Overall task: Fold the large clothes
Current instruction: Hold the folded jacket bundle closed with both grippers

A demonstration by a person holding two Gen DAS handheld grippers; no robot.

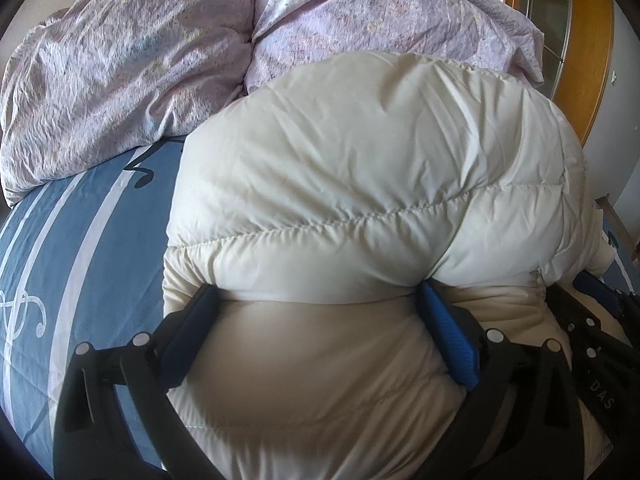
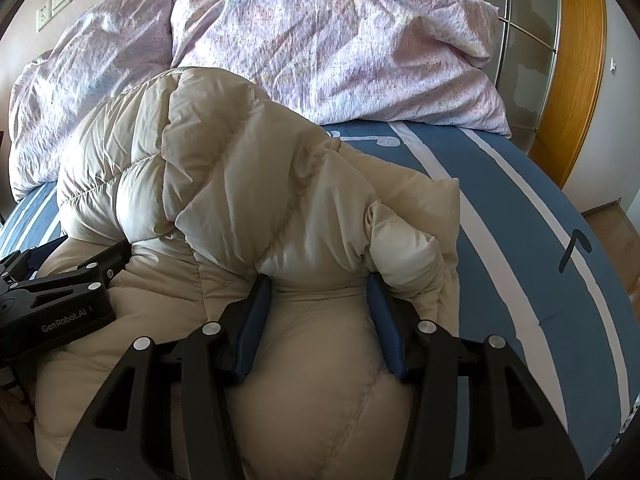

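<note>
A cream puffer jacket lies bunched on the bed, its upper part folded over towards me. My left gripper stands wide open at the near edge of that fold. The puffy fabric bulges up between its blue pads, and its tips are tucked under the fold. In the right wrist view the same jacket shows a sleeve lump on its right side. My right gripper is shut on a thick roll of the jacket, with its pads pressed into both sides. The left gripper's black body rests on the jacket just to its left.
The bed has a blue sheet with white stripes, also seen to the right of the jacket. A crumpled lilac duvet is piled along the far side. A wooden door frame stands beyond the bed's right edge.
</note>
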